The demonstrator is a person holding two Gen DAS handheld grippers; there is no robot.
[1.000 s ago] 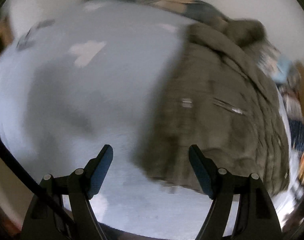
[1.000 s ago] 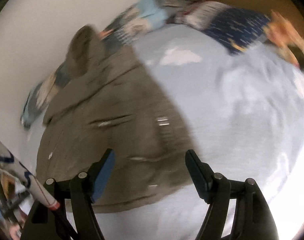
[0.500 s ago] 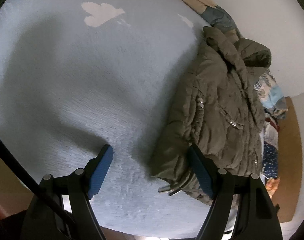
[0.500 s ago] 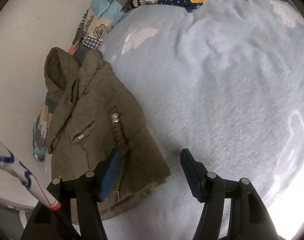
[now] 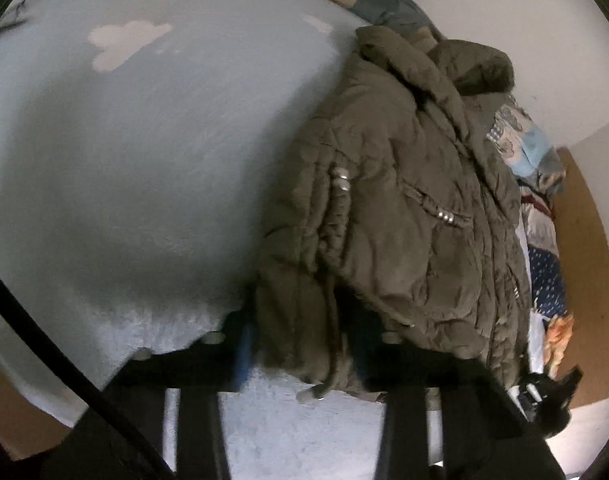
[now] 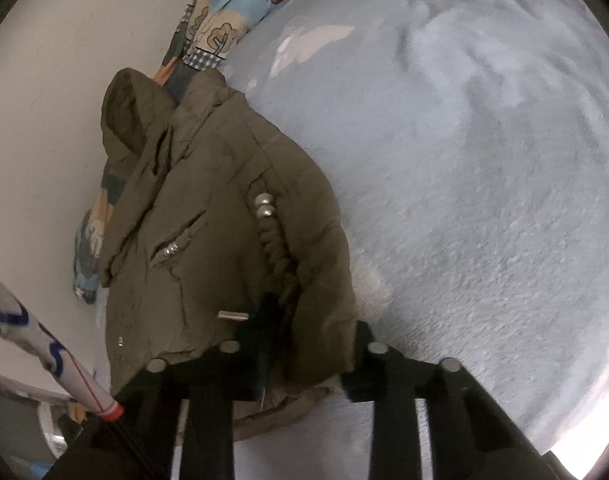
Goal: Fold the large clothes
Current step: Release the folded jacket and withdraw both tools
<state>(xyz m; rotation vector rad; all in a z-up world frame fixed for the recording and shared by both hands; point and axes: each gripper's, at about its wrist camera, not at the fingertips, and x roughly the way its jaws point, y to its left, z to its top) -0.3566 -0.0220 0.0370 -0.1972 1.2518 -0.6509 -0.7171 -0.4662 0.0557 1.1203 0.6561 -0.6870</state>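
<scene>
A: What does the left gripper (image 5: 302,346) grasp?

B: Its jaws have just been closing, and the near hem of the jacket (image 5: 404,216) now lies bunched between them. The blue pads press the fabric from both sides, so it pinches the hem. A drawstring (image 5: 331,336) with a metal tip hangs down between the fingers.

A: And the right gripper (image 6: 312,350)?

B: Likewise: its jaws have just been closing, and they pinch the jacket (image 6: 208,232) at the near corner. The fabric bulges up between the two fingers, which stand close together.

A: Where does the jacket lie relative to each gripper?

B: Ahead of the left gripper and to its right, running away from the fingertips toward the wall (image 5: 524,20). Ahead of the right gripper and to its left, with the hood (image 6: 132,116) at the far end. It rests on a pale blue blanket (image 6: 484,200), which spreads ahead and to the right of the right gripper.

A: What else appears?

B: A patterned quilt (image 6: 216,28) lies beyond the hood, far ahead of the right gripper. A white cloud patch (image 5: 124,42) marks the blanket far ahead and to the left of the left gripper. Two metal snaps (image 6: 264,206) sit on the jacket, ahead of the right fingertips. A black cable (image 5: 64,364) crosses the lower left of the left view.
</scene>
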